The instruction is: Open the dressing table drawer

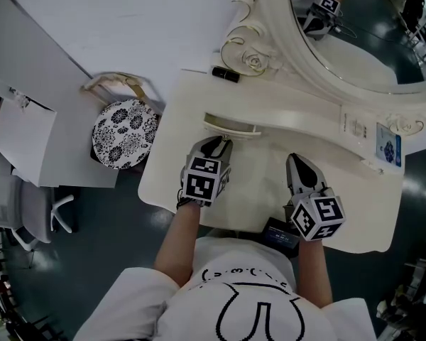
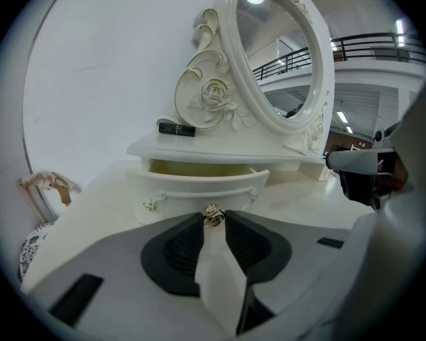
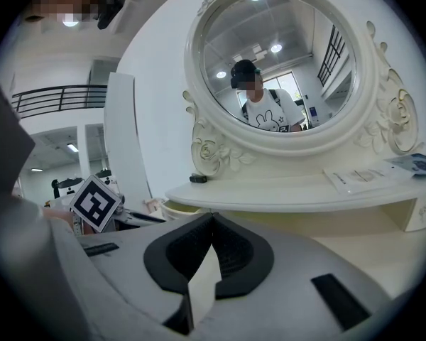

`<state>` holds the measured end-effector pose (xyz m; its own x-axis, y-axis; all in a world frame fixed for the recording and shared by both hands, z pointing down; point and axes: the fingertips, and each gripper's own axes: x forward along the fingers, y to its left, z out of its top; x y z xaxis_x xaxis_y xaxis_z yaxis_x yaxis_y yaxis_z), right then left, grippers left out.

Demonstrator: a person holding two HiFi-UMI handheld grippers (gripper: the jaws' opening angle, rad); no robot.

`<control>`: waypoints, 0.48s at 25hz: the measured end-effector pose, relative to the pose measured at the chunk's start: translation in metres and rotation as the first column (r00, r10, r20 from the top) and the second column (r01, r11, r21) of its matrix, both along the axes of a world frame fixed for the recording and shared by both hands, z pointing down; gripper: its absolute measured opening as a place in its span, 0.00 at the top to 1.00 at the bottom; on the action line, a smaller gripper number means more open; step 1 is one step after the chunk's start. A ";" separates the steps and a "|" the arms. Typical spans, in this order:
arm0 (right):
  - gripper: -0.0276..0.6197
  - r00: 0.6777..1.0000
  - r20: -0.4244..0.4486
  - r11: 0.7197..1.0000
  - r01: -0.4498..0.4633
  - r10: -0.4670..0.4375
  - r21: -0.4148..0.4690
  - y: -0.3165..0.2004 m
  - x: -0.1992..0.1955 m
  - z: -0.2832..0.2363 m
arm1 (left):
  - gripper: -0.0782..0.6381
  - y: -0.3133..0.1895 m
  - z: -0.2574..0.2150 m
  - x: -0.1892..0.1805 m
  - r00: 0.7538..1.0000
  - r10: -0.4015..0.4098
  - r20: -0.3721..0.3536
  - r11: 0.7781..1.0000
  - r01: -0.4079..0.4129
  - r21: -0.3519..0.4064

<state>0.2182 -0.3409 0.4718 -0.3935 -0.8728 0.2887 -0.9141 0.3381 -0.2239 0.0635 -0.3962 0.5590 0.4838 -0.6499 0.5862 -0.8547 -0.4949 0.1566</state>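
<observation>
My left gripper has its fingers pinching the gold knob of the drawer, part-open near the table's back-left corner, more pulling left; right gripper fingers closed, empty.

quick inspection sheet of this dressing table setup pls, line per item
surface: cream tabletop, both grippers over it
job's things: drawer pulled partly out; gold knob on its front
clutter: small black item by the mirror base; leaflets on the shelf's right end
grippers: left gripper jaws shut on the gold knob; right gripper jaws together, empty
cables: nothing seen
surroundings: oval mirror; patterned stool; office chair
</observation>
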 end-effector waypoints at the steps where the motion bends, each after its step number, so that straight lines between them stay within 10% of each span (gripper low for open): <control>1: 0.93 1.000 0.001 1.000 -0.001 0.001 0.000 0.001 0.000 0.000 | 0.71 0.001 0.000 0.000 1.000 0.003 0.001 1.000 -0.003 0.002; 12: 0.93 1.000 0.007 1.000 0.008 -0.008 -0.002 0.005 -0.006 0.001 | 0.72 0.010 0.001 -0.003 1.000 0.012 -0.002 1.000 -0.012 0.008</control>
<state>0.2119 -0.3362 0.4723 -0.4023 -0.8692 0.2876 -0.9099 0.3449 -0.2306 0.0609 -0.3860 0.5596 0.4929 -0.6487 0.5798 -0.8483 -0.5065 0.1545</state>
